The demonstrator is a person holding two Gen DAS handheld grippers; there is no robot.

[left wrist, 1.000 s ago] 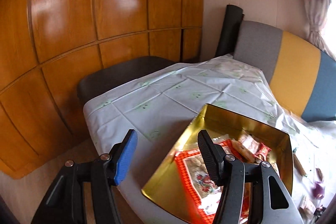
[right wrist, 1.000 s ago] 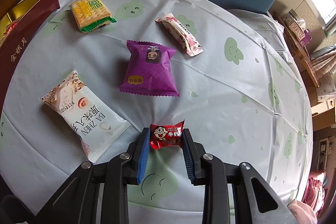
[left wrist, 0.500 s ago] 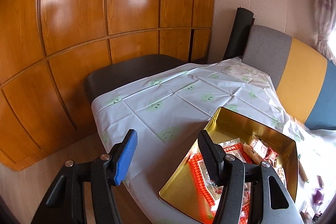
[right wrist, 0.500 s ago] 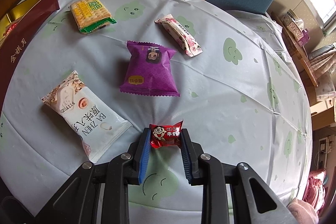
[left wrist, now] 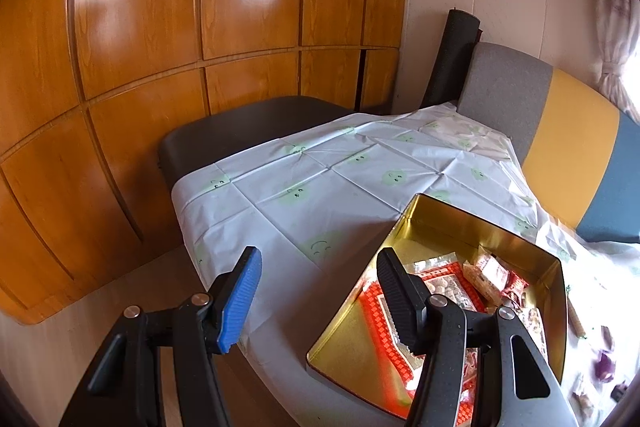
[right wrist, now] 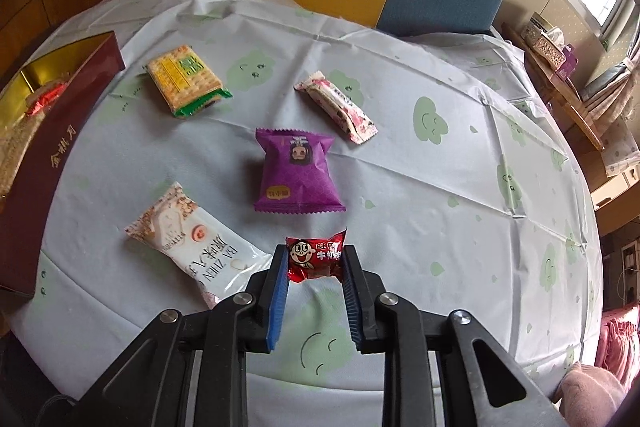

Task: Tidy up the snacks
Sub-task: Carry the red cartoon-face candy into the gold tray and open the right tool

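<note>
A small red candy packet [right wrist: 316, 259] is pinched between the jaws of the right gripper [right wrist: 314, 281], and is seen lifted off the surface [right wrist: 440, 187]. Just beyond the jaws a purple packet [right wrist: 298, 177] is laid; a white packet [right wrist: 192, 243] is found to their left, with a cracker pack [right wrist: 184, 79] and a pink-white bar [right wrist: 336, 107] farther ahead. The left gripper [left wrist: 316, 291] is held with jaws wide and nothing between them, its right jaw over the gold tin [left wrist: 448, 227] of snacks.

Black angular left claw [left wrist: 316, 291] and right claw [right wrist: 314, 289], ribbed blue pads, silver pivot screws.
</note>
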